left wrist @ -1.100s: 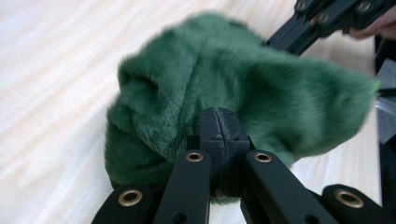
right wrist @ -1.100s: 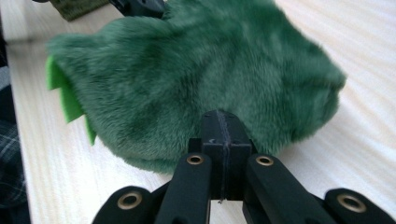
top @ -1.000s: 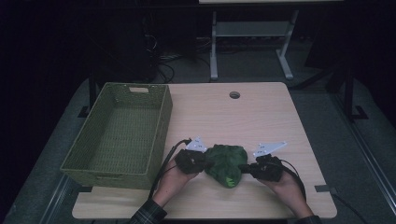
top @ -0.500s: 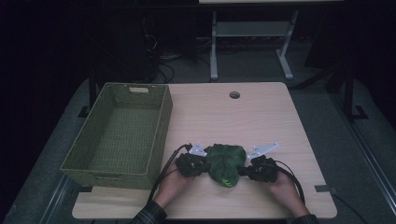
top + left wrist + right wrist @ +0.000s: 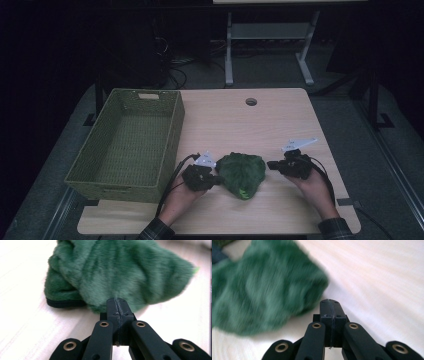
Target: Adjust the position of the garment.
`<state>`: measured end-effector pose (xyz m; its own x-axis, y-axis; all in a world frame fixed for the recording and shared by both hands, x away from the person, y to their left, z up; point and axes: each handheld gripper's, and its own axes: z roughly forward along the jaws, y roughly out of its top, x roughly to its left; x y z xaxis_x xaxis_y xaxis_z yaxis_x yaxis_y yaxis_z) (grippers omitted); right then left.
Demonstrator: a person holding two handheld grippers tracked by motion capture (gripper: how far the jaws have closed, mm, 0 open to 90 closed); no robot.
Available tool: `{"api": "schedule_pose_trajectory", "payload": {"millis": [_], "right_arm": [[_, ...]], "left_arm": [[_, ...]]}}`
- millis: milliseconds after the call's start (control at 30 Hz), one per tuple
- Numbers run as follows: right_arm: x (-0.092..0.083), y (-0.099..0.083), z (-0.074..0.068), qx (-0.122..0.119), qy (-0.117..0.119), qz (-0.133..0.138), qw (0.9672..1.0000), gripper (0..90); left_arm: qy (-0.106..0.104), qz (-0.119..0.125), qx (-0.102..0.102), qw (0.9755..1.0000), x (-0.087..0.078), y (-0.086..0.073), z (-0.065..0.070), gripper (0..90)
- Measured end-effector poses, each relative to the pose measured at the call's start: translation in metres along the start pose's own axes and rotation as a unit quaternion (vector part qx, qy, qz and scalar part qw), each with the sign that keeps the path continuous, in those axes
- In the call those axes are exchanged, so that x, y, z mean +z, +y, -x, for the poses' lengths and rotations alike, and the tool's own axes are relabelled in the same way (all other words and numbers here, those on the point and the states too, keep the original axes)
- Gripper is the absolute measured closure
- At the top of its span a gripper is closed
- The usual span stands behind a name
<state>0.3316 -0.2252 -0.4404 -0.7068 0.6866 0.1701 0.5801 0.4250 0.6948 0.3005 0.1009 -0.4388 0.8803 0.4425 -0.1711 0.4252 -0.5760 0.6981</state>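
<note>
The wooden counter carries a deep green woven basket along its left side, and its bottom shows bare. Near the front edge, to the right of the basket, a bunched green plush cloth lies flat on the wood, a dark hem showing along its underside in the left gripper view. The left tool sits at the cloth's left edge with its jaws pressed fully together, tips just at the fur; whether a pinch of fabric is caught between them cannot be told. The right tool rests apart from the cloth's right side, likewise fully closed and holding nothing, with bare wood ahead of its tips in its own view. The work in hand looks like gathering the cloth, probably to move it into the basket. To do it well, each tool should open before it goes in, bite deep into a thick fold rather than the loose pile, and both should lift together so the cloth does not sag or drag across the basket's rim.
</note>
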Motion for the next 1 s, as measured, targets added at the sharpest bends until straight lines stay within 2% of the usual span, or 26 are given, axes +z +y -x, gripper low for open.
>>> {"api": "schedule_pose_trajectory", "payload": {"millis": [100,133,267,433,467,500,533,567,700,733,833,1000], "right_arm": [[0.000,0.013,0.008,0.000,-0.001,0.010,0.9999,89.9],[0.001,0.018,0.010,0.008,0.002,0.008,0.9999,89.8],[0.006,0.034,0.014,-0.001,-0.002,0.012,0.9999,89.8],[0.015,0.053,0.015,-0.007,0.017,0.015,0.9997,89.8],[0.017,0.057,0.014,-0.010,0.017,0.014,0.9997,89.8],[0.019,0.061,0.014,-0.016,0.019,0.014,0.9996,89.8],[0.024,0.067,0.012,-0.016,0.028,0.012,0.9994,89.8],[0.024,0.067,0.012,-0.016,0.028,0.012,0.9994,89.8],[0.035,0.078,0.008,-0.040,0.036,0.009,0.9985,89.8],[0.038,0.080,0.007,-0.034,0.044,0.002,0.9984,89.8],[0.046,0.083,0.004,-0.042,0.055,-0.006,0.9976,89.8],[0.056,0.082,-0.001,-0.048,0.062,-0.021,0.9967,89.8]], "left_arm": [[-0.008,0.002,0.004,1.0000,-0.004,0.000,0.004,89.7],[-0.011,0.004,0.001,0.9999,-0.005,0.000,0.006,89.7],[-0.025,0.007,0.007,0.9996,-0.007,-0.001,0.011,89.6],[-0.040,0.008,0.010,0.9991,-0.003,0.000,0.019,89.6],[-0.042,0.003,0.017,0.9989,-0.002,0.000,0.019,89.7],[-0.046,0.002,0.015,0.9988,0.000,0.000,0.021,89.7],[-0.050,-0.005,0.022,0.9985,0.001,0.000,0.022,89.7],[-0.055,-0.004,0.021,0.9983,0.004,0.000,0.024,89.7],[-0.070,-0.011,0.024,0.9972,0.012,0.000,0.032,89.7],[-0.072,-0.010,0.025,0.9971,0.015,0.000,0.034,89.7],[-0.078,-0.010,0.027,0.9965,0.021,0.002,0.039,89.7],[-0.089,-0.014,0.033,0.9954,0.034,0.005,0.044,89.7]]}}
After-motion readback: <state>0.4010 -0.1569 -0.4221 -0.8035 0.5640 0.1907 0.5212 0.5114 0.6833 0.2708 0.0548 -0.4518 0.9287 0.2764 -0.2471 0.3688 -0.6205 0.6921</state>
